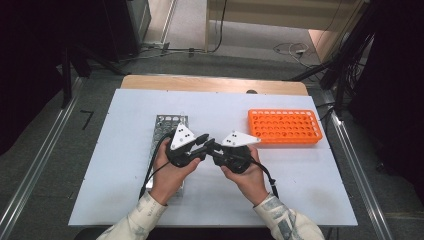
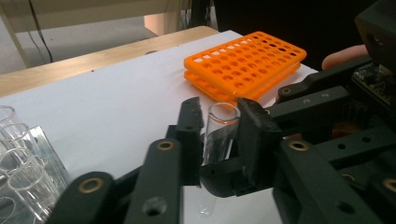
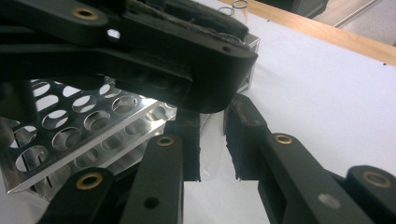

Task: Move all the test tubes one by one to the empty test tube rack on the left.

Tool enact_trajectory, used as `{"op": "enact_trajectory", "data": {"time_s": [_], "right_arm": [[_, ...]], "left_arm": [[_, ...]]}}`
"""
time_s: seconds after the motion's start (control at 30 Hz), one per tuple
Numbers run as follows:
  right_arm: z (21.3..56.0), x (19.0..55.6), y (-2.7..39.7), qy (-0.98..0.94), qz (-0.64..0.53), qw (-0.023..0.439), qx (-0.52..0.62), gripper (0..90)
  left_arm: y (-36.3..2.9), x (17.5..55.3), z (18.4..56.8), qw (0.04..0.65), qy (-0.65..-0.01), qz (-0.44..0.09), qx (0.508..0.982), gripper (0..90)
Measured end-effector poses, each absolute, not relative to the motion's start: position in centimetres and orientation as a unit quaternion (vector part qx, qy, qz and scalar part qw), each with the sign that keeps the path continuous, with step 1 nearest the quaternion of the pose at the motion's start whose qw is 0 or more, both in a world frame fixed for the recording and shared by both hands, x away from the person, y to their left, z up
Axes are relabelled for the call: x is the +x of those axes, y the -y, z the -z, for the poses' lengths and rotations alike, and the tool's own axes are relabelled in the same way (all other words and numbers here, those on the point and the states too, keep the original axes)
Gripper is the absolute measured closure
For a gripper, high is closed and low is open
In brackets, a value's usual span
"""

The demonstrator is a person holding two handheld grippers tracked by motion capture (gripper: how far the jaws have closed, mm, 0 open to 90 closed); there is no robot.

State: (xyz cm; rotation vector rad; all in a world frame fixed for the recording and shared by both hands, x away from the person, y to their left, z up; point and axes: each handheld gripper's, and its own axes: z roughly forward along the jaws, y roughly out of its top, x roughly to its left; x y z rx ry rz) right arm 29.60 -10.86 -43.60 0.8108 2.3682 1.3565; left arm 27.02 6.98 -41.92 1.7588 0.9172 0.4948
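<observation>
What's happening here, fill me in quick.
A person works two hand-held grippers over a white table. Both meet at mid-table on one clear glass test tube: the left gripper is clamped on its upper part, and the right gripper is shut on the same tube, so it looks like a hand-over. Beside the left hand stands a metal rack with other glass tubes in it. An orange rack sits to the right with its holes unfilled.

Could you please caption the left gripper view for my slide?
Both grippers grip one clear test tube above the white table, orange rack behind.
</observation>
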Motion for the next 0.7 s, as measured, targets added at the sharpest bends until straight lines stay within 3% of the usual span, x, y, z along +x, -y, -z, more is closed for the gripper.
{"op": "enact_trajectory", "data": {"time_s": [0.23, 0.5, 0.7], "right_arm": [[43.6, 29.6, 10.9, -0.821, -0.473, 0.142, 0.284, 71.6], [43.4, 29.6, 11.6, -0.802, -0.499, 0.128, 0.302, 33.3], [43.7, 29.5, 12.5, -0.803, -0.497, 0.125, 0.304, 25.3]], "left_arm": [[-6.9, 26.9, 41.9, 0.516, -0.38, -0.217, 0.737, 75.8], [-8.0, 26.9, 41.1, 0.527, -0.39, -0.215, 0.724, 75.9], [-9.1, 26.8, 40.4, 0.531, -0.403, -0.21, 0.715, 75.9]]}}
